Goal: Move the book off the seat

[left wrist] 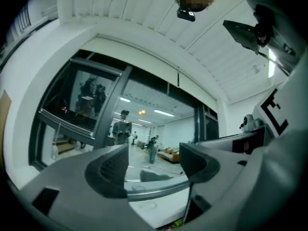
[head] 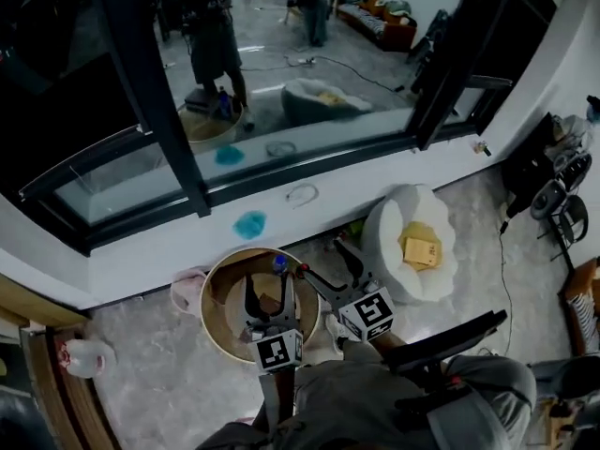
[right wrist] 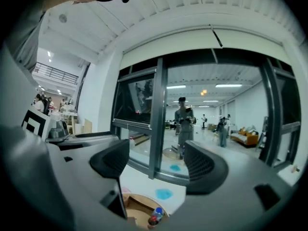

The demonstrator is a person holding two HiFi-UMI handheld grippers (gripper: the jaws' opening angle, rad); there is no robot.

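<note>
There is one left gripper, one right gripper, one white seat, one yellow book, one round tub and one small bottle.

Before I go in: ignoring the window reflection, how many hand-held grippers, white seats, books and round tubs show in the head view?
hand-held grippers: 2, left, right
white seat: 1
book: 1, lying on the seat
round tub: 1
Total: 5

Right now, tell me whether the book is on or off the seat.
On: the book lies in the hollow of the white seat.
</note>
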